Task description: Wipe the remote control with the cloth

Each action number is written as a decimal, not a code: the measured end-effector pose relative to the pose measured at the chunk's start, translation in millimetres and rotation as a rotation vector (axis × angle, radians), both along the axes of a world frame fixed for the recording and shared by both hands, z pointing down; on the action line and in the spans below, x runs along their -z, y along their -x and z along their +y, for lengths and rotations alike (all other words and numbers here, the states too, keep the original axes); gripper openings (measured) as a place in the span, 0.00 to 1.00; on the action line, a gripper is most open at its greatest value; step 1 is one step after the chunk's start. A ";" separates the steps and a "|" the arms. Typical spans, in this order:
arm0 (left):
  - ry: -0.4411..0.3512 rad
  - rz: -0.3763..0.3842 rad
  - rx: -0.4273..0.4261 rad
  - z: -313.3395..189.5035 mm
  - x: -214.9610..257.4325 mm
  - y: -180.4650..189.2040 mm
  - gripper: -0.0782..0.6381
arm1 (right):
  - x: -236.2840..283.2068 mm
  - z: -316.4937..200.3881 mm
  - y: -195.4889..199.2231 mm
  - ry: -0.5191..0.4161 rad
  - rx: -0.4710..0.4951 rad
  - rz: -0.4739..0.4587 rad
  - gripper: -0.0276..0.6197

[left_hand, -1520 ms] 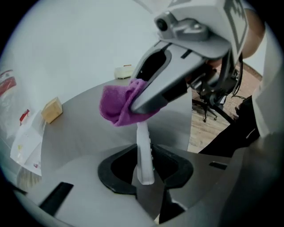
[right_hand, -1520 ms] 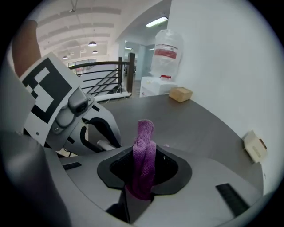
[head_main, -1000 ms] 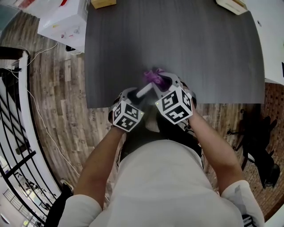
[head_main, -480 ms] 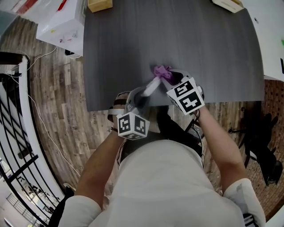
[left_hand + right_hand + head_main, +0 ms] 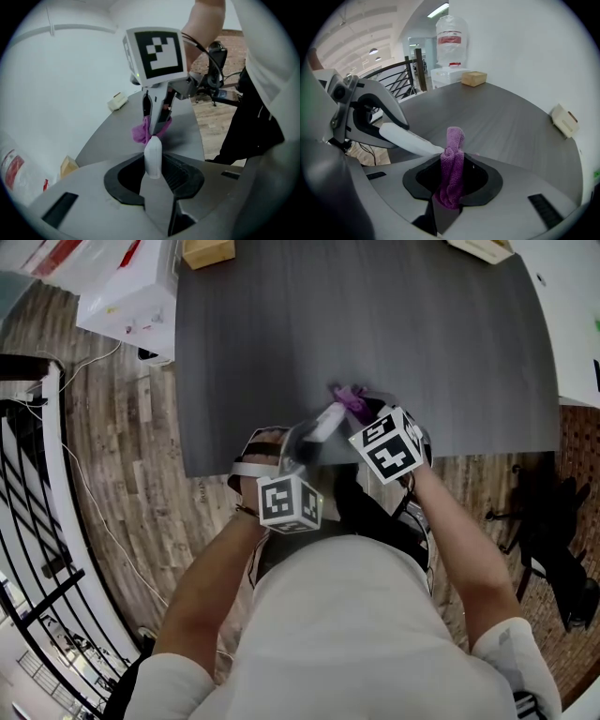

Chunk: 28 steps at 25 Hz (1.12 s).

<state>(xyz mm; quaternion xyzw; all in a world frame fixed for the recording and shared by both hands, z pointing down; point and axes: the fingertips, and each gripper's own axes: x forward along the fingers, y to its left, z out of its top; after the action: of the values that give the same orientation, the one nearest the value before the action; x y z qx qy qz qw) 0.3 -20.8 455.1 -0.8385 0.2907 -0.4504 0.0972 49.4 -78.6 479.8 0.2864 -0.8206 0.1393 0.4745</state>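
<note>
Left tool (image 5: 302, 439): the jaws have just been closing and pinch the near end of the slim white plastic remote control (image 5: 327, 418). Its own view shows the white body standing up out of the throat between the pads.

Right tool (image 5: 361, 412): jaws pressed on a bunched purple microfibre cloth (image 5: 453, 165), with a folded lobe sticking out past the tips.

Location of the remote control: held in the left tool over the near edge of the dark grey table (image 5: 375, 324). It looks lifted clear of the surface rather than lying on it.

Key relation: the long axis of the remote control runs from the left tool, away and to the right, straight toward the right tool. The free end meets the cloth. In the right gripper view the white tip ends at the side of the purple lobe, seemingly touching. So the cloth sits at the far end of the remote control, and the right tool is the one placed to work the exposed length. My reading is that the stroke must run back along that axis toward the left tool, stopping short of its pads.

Writing: none legible. The marker cubes carry only black-and-white square patterns. The white carton (image 5: 131, 282) off the far left corner has red print, too small to read. The water bottle (image 5: 451, 33) has a red band, unreadable.
</note>
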 end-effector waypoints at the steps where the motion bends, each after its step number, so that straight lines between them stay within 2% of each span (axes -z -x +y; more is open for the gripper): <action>1: 0.007 0.012 0.008 -1.0 1.1 0.1 0.25 | 2.1 2.4 1.0 0.007 -0.020 -0.022 0.20; 5: 0.003 0.042 0.017 -6.9 8.2 -3.5 0.25 | 15.2 15.7 12.4 0.136 -0.086 -0.201 0.20; 7: -0.008 0.036 0.005 -10.6 10.7 -7.3 0.25 | 18.5 23.5 16.9 0.191 -0.083 -0.242 0.20; 10: -0.014 0.025 -0.031 -11.7 11.7 -11.7 0.25 | 23.3 22.7 11.5 0.162 -0.050 -0.230 0.20; 14: -0.018 0.005 -0.066 -9.2 9.3 -12.0 0.25 | 32.3 0.8 0.0 0.117 -0.088 -0.249 0.20; 20: -0.024 -0.023 -0.099 -5.1 8.9 -16.2 0.25 | 4.3 -19.4 -10.9 0.115 -0.103 -0.182 0.20; 24: -0.025 -0.032 -0.115 -4.6 9.0 -18.4 0.25 | 4.0 -8.7 -0.5 0.149 -0.053 -0.217 0.20; 28: -0.029 -0.039 -0.131 -6.9 10.3 -19.7 0.25 | 16.9 4.7 8.1 0.160 0.042 -0.232 0.20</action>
<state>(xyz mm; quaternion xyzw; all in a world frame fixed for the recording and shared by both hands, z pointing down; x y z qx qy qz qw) 20.0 -27.7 444.8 -0.8453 0.2396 -0.4552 0.1443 41.3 -73.9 463.0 0.2121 -0.8621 0.2266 0.4006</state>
